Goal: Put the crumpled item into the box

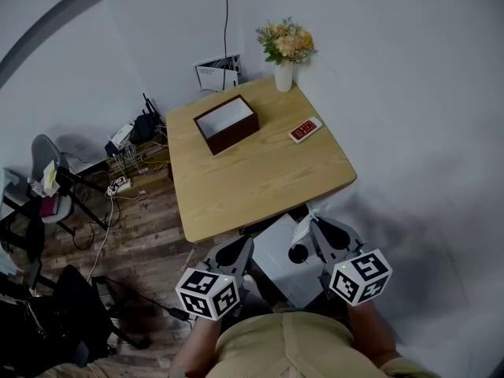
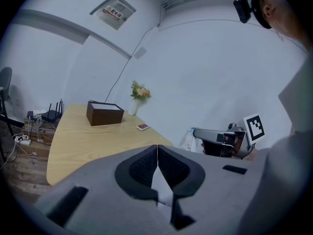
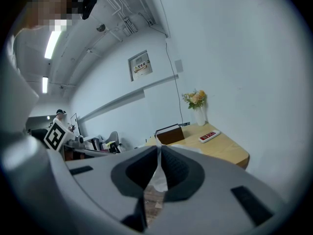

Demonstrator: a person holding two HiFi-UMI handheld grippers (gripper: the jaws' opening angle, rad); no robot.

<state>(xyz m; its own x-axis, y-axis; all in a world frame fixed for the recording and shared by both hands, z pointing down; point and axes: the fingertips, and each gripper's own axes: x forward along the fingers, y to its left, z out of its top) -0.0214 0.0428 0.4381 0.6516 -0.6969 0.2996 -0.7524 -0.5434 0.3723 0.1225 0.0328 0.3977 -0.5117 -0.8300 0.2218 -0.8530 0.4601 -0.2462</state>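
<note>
The brown open-topped box [image 1: 227,124] [image 2: 104,113] [image 3: 170,135] stands on the far left part of the wooden table [image 1: 260,179]. My right gripper [image 1: 313,224] [image 3: 159,148] hangs just short of the table's near edge, shut on a crumpled translucent item [image 1: 302,227] [image 3: 157,177] that pokes out past its tips. From the left gripper view, that item [image 2: 188,139] dangles at the right gripper's nose. My left gripper [image 1: 244,242] [image 2: 157,147] is beside it on the left, jaws closed tip to tip with nothing between them.
A red remote-like device [image 1: 305,130] lies at the table's right side, and a white vase of flowers [image 1: 284,53] stands at the far corner. A white boxy object [image 1: 277,252] sits below the grippers. A chair [image 1: 46,181], cables and routers crowd the floor at left.
</note>
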